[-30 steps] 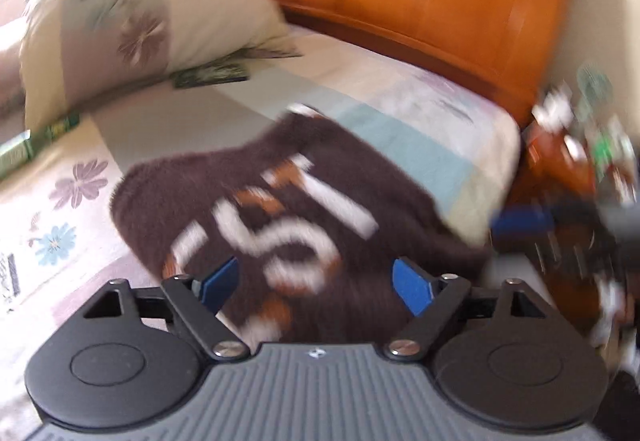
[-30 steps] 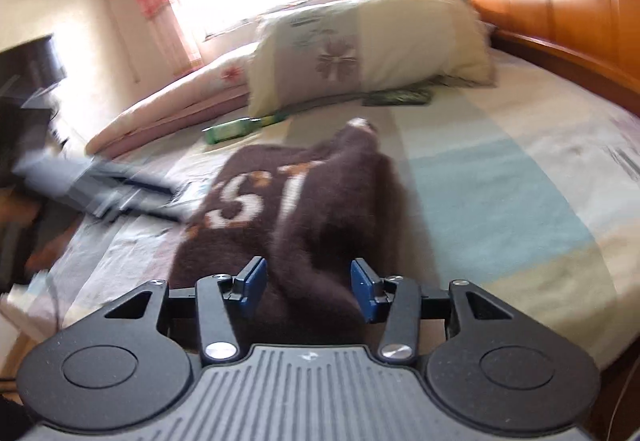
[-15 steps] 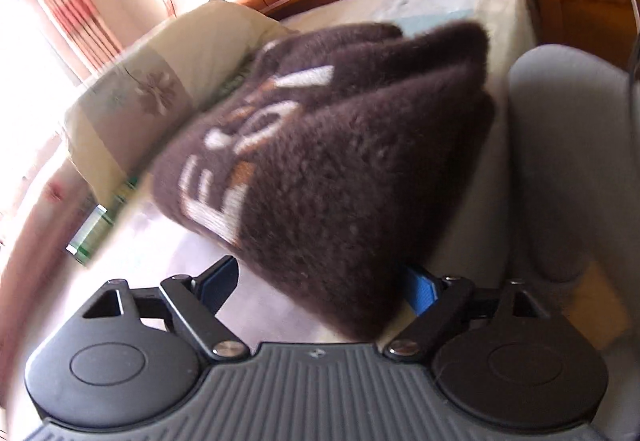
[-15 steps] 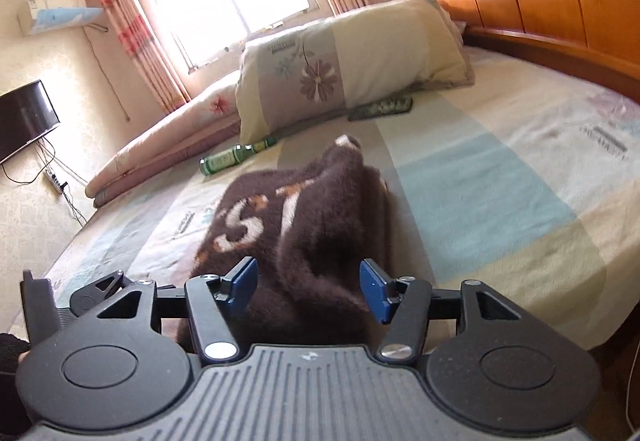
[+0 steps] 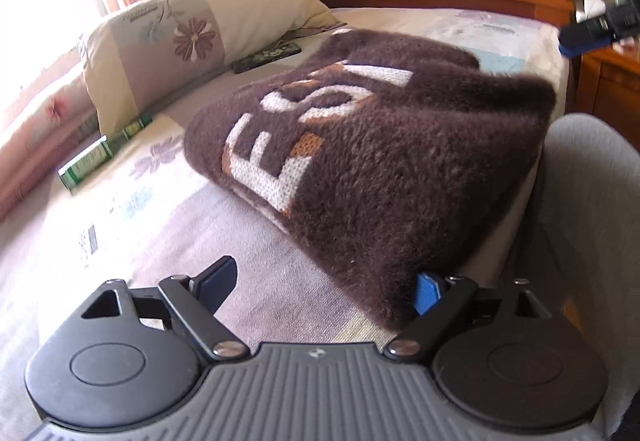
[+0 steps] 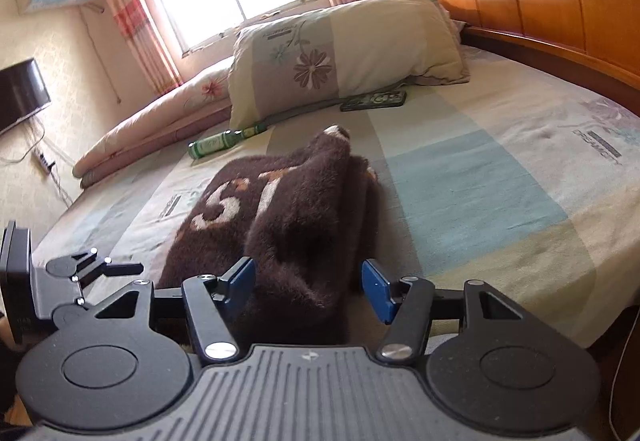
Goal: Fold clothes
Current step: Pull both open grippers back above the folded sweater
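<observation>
A fuzzy dark-brown sweater [image 5: 380, 161] with white and orange letters lies folded on the bed [image 5: 132, 225]. My left gripper [image 5: 322, 285] is open at the sweater's near corner; the fabric brushes its right pad, and the left pad hangs over bare sheet. In the right wrist view the sweater [image 6: 288, 209] bunches up between the fingers of my right gripper [image 6: 308, 283], which is open with a gap on the right side. The left gripper [image 6: 100, 269] shows at the far left there. The right gripper [image 5: 588, 37] appears blurred at the upper right of the left wrist view.
A flowered pillow [image 6: 340, 49], a green bottle [image 6: 224, 141] and a dark flat case [image 6: 374, 101] lie beyond the sweater. The wooden headboard [image 6: 540, 1] runs along the right. A person's grey-clad leg [image 5: 588, 209] stands at the bed edge. A rolled quilt [image 6: 152, 129] lies under the window.
The left gripper has swung from facing the headboard to facing the pillow, coming low at the sweater's corner. The right gripper's fingers have spread a little wider around the bunched fabric.
</observation>
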`<state>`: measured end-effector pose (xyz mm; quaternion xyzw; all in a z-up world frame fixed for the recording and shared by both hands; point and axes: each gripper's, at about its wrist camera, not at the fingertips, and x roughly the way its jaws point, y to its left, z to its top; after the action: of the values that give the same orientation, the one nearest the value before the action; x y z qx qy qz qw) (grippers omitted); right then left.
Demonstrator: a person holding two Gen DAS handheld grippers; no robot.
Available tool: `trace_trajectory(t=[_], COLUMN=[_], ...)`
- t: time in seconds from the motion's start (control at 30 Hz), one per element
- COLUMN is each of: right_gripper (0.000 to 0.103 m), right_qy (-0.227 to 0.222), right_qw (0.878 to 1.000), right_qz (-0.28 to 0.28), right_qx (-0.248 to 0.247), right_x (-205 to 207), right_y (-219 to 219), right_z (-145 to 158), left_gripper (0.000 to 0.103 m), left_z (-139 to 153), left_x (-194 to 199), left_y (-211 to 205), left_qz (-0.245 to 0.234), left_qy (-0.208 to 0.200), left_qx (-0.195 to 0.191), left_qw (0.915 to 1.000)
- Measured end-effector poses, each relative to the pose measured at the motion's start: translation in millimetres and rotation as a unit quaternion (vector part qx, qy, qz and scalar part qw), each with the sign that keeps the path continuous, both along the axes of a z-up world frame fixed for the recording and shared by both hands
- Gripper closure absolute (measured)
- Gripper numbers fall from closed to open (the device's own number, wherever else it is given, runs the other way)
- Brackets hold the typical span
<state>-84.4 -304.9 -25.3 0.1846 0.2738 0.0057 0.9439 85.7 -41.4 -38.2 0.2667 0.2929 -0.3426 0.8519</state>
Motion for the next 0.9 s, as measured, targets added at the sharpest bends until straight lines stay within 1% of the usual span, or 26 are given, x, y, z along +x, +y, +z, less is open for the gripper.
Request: trace_trajectory(t=[0.1,0.23,0.27,0.33,0.4,0.47,0.53,0.6,0.67,0.77,0.83,0.9], right_gripper=[0.040,0.045,0.045,0.045,0.045,0.045,0.045,0.045,0.045,0.045,0.046,0.046], right_qy=[0.002,0.016,0.021,0.026,0.025,0.037,0.051,0.061,0.070,0.081,0.077,0.068], right_qw=[1.000,0.998,0.998,0.995,0.987,0.979,0.968,0.958,0.948,0.932,0.920,0.908], right_qz=[0.028,0.054,0.057,0.061,0.066,0.067,0.066,0.070,0.076,0.090,0.099,0.105], right_qx=[-0.009,-0.001,0.012,0.075,0.144,0.190,0.236,0.272,0.302,0.341,0.371,0.399], right_x=[10.1,36.6,44.7,56.4,62.0,65.7,69.7,75.3,82.1,94.4,98.6,100.8], right_y=[6.7,8.8,6.5,-4.8,-17.2,-28.5,-40.4,-49.9,-57.2,-61.9,-65.0,-70.1], right_z=[-4.9,-16.4,-20.6,-30.3,-39.6,-49.9,-61.6,-71.1,-80.0,-94.2,-103.0,-109.2], left_gripper=[0.014,0.016,0.016,0.016,0.016,0.016,0.016,0.016,0.016,0.017,0.016,0.016], left_z=[0.1,14.3,21.7,36.7,55.7,67.5,75.8,72.7,59.6,27.6,16.0,14.7], left_x=[-0.7,-3.2,-1.1,4.7,15.9,29.7,44.7,60.2,76.5,92.6,96.9,99.1], left_y=[4.6,21.4,26.0,33.2,34.2,24.2,10.0,-12.5,-35.4,-57.1,-53.0,-47.6], left_qz=[0.001,-0.004,0.000,0.011,0.012,-0.001,-0.018,-0.038,-0.044,-0.018,-0.022,-0.023], left_qy=[0.024,0.075,0.083,0.097,0.113,0.137,0.163,0.201,0.247,0.299,0.310,0.319], left_qx=[-0.006,-0.044,-0.062,-0.100,-0.144,-0.184,-0.221,-0.244,-0.254,-0.228,-0.247,-0.255], left_qw=[0.9997,0.9962,0.9946,0.9902,0.9830,0.9733,0.9614,0.9478,0.9340,0.9263,0.9176,0.9123])
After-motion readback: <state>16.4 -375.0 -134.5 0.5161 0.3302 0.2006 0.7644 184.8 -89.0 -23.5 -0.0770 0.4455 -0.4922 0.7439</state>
